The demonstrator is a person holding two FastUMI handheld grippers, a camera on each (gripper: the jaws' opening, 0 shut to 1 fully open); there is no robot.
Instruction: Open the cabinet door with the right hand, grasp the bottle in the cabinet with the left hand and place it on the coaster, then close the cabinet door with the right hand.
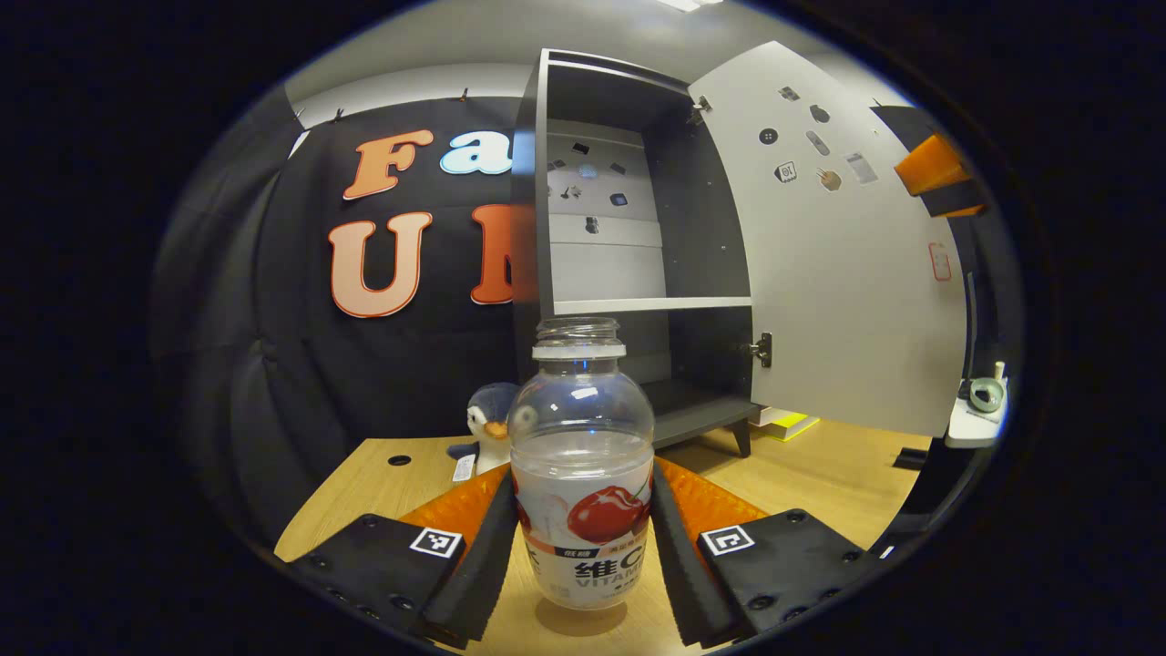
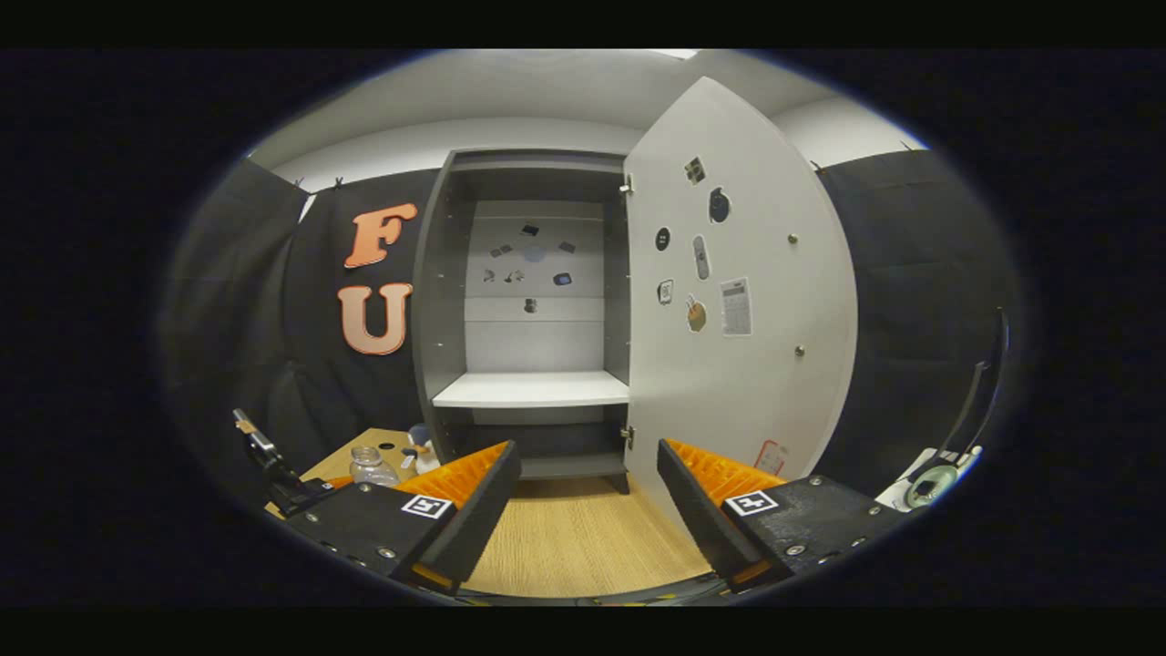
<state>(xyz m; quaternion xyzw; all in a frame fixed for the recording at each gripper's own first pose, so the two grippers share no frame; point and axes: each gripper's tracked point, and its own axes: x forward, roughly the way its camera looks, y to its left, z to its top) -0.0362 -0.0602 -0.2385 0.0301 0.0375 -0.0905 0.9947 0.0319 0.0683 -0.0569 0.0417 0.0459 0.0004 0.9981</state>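
A clear, capless bottle (image 1: 583, 410) with a cherry label stands upright on a round wood-toned coaster (image 1: 583, 618) on the table. My left gripper (image 1: 583, 474) has both fingers against the bottle's sides. The grey cabinet (image 1: 537, 182) stands behind it with its white door (image 1: 847, 273) swung wide open to the right. In the right gripper view, my right gripper (image 2: 588, 451) is open and holds nothing. It faces the open cabinet (image 2: 533, 390), just left of the door's (image 2: 738, 383) lower edge. The bottle (image 2: 369, 466) shows small at the far left.
A penguin plush (image 1: 487, 424) sits on the wooden table (image 1: 383, 483) behind the bottle, left of the cabinet. A yellow book (image 1: 788, 424) lies under the door. A white side shelf with a tape roll (image 1: 986, 394) is at the far right.
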